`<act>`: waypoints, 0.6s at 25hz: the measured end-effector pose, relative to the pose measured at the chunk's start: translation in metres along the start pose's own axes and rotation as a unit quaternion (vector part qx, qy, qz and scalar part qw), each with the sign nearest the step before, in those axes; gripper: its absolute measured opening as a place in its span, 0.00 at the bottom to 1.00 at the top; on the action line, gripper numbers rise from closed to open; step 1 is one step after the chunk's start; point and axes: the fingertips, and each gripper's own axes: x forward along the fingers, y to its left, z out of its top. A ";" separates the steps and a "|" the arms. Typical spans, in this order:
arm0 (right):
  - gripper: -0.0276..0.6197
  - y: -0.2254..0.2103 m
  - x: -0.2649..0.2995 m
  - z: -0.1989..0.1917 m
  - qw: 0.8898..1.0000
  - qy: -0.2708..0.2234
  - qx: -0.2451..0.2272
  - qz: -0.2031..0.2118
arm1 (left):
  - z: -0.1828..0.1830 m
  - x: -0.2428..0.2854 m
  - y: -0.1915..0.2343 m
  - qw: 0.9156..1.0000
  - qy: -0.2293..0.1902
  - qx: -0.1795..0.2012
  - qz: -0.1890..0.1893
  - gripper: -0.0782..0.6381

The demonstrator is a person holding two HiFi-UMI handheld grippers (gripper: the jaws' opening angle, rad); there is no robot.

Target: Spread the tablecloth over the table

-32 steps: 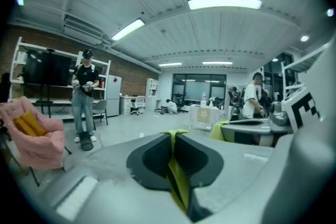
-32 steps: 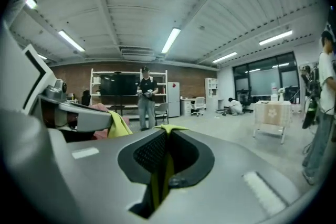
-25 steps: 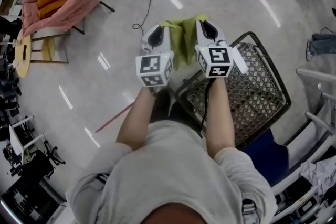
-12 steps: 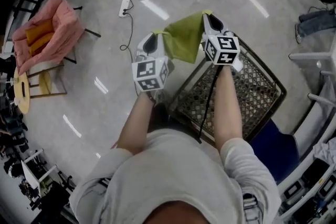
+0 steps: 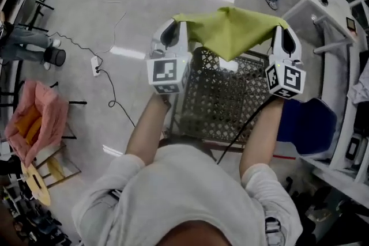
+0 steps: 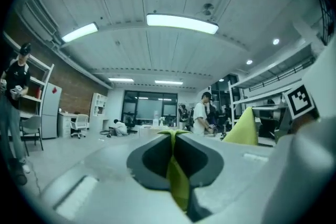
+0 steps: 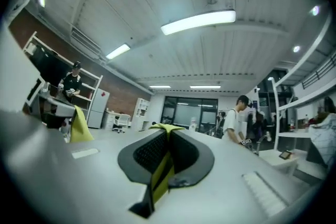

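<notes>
A yellow-green tablecloth (image 5: 230,31) hangs stretched between my two grippers, above a black wire-mesh table (image 5: 222,103) seen from the head view. My left gripper (image 5: 172,27) is shut on the cloth's left corner; green fabric (image 6: 178,181) is pinched between its dark pads. My right gripper (image 5: 281,31) is shut on the right corner, where a yellow strip of cloth (image 7: 160,176) runs between its pads. Both grippers point level and out into the room. The cloth sags in a fold in the middle.
A blue seat (image 5: 305,127) stands right of the mesh table, with white shelving (image 5: 340,66) beyond. A power strip and cable (image 5: 95,63) lie on the floor at left, near a pink-draped chair (image 5: 34,124). People stand in the room (image 6: 202,115) ahead.
The head view has swung, shifting the floor and table. Both grippers have risen and moved apart, the right one far to the right, pulling the bunched cloth out into a wide span.
</notes>
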 end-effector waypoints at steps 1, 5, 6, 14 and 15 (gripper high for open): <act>0.06 -0.009 -0.014 -0.004 1.000 0.002 0.006 -0.012 | -0.013 0.001 -0.010 1.000 0.017 -0.008 -0.008 0.15; 0.06 -0.040 -0.065 -0.045 0.997 0.037 0.049 -0.051 | -0.064 -0.004 -0.035 0.996 0.081 -0.031 -0.023 0.15; 0.06 -0.050 -0.076 -0.061 0.995 0.052 0.058 -0.063 | -0.075 -0.006 -0.038 0.995 0.094 -0.031 -0.022 0.15; 0.06 -0.071 -0.142 -0.136 0.984 0.122 0.086 -0.101 | -0.108 -0.043 -0.007 0.990 0.124 -0.050 0.042 0.15; 0.06 -0.068 -0.147 -0.139 0.983 0.126 0.090 -0.102 | -0.110 -0.049 -0.002 0.990 0.124 -0.056 0.047 0.15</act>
